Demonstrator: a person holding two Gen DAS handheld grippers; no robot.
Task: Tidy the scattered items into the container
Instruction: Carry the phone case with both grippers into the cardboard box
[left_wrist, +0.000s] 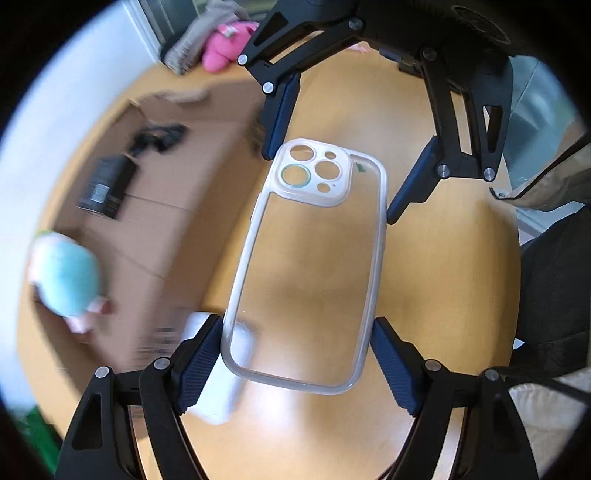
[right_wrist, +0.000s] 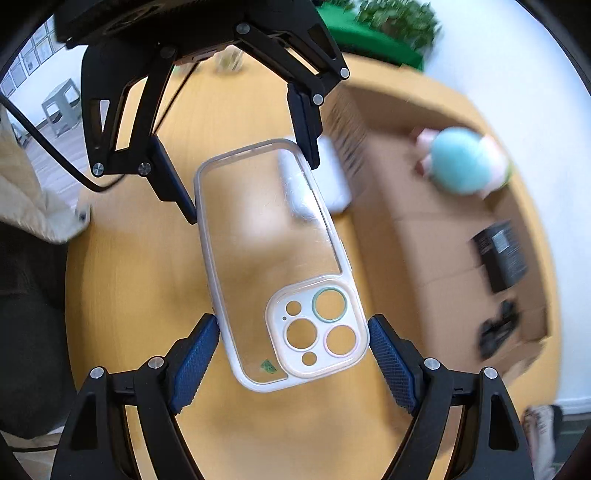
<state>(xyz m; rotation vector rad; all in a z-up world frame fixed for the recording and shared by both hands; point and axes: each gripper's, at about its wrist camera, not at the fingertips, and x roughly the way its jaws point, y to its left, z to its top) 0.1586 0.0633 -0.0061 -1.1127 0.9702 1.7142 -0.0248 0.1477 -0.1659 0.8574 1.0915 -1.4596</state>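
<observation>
A clear phone case (left_wrist: 310, 258) with a white camera block is held above the round wooden table (left_wrist: 443, 277). My left gripper (left_wrist: 297, 354) is shut on its plain end. My right gripper (right_wrist: 293, 350) is shut on its camera end (right_wrist: 317, 328). Each gripper shows in the other's view, opposite, at the top: the right one (left_wrist: 328, 147), the left one (right_wrist: 251, 155). A cardboard box (left_wrist: 155, 206) stands on the table beside the case, to the left in the left wrist view and to the right in the right wrist view (right_wrist: 424, 229).
In the box lie a teal and pink plush ball (right_wrist: 461, 166), a black box (right_wrist: 500, 254) and a black tangled item (right_wrist: 496, 328). A white packet (right_wrist: 325, 177) lies on the table under the case. A pink toy (left_wrist: 225, 44) sits beyond the table.
</observation>
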